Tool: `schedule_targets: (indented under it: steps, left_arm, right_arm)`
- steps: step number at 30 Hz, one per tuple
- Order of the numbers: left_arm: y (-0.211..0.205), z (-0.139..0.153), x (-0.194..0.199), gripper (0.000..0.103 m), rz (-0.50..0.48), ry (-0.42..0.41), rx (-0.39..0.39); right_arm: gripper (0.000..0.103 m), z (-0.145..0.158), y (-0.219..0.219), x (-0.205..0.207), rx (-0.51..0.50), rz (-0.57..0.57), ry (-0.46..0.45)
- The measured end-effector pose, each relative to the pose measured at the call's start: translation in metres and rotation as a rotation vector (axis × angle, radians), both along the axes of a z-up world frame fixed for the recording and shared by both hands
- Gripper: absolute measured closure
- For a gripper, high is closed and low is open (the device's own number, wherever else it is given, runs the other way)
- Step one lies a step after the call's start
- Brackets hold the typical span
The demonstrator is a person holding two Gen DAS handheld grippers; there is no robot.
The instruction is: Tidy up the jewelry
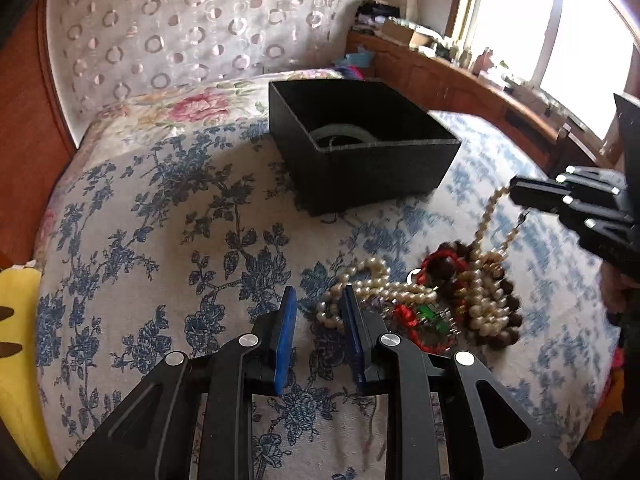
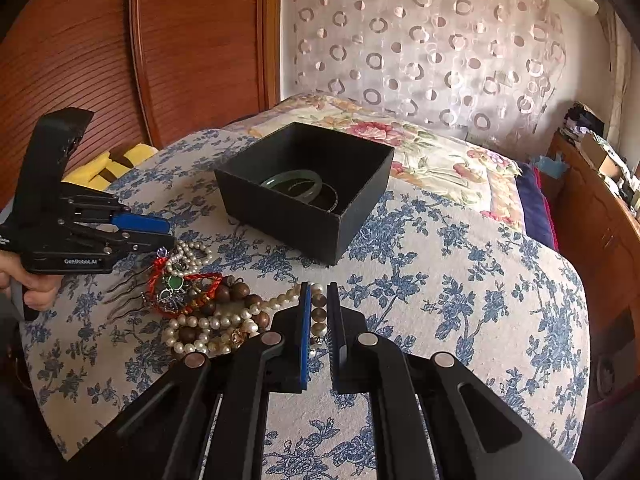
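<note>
Blue-padded fingers of the left gripper [image 1: 318, 320] stand apart with nothing between them, low over the floral bedspread [image 1: 160, 216] just beside the jewelry heap [image 1: 432, 300]. From that heap a pearl necklace [image 1: 486, 216] rises taut to the right gripper [image 2: 319, 316], whose narrow jaws pinch its beads. Behind the heap, toward the bedspread's far edge, sits an open black box [image 2: 304, 188] containing a green bangle [image 2: 294, 184].

A tangled heap of pearl strands [image 2: 208, 324], brown wooden beads [image 2: 236, 292] and red cord [image 2: 188, 280] lies on the bed near the open black box [image 2: 280, 216] holding a green bangle [image 2: 294, 186].
</note>
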State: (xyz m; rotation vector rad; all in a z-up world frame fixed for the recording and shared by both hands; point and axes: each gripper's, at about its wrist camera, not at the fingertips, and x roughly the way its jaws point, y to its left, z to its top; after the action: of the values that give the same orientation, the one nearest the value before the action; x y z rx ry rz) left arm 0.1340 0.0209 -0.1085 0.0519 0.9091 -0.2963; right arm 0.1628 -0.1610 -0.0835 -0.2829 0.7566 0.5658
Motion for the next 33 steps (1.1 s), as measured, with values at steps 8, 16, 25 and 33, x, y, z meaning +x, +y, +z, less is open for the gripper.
schedule_targets:
  steps: [8, 16, 25, 33]
  left_arm:
    - [-0.004, -0.001, 0.009, 0.079, -0.003, 0.005, 0.05]
    - [-0.012, 0.001, 0.016, 0.099, -0.04, 0.002, 0.083]
    - [-0.011, 0.056, -0.002, 0.099, -0.015, -0.12, 0.013]
    - [-0.015, 0.111, -0.018, 0.099, -0.016, -0.244, -0.025]
  right_arm:
    - [0.094, 0.0, 0.0, -0.001, 0.002, 0.001, 0.002]
    - [0.094, 0.007, 0.0, -0.005, 0.013, 0.011, -0.012]
    - [0.095, 0.05, -0.002, -0.022, 0.056, 0.03, -0.095]
    - [0.095, 0.085, -0.001, -0.034, 0.091, 0.042, -0.167]
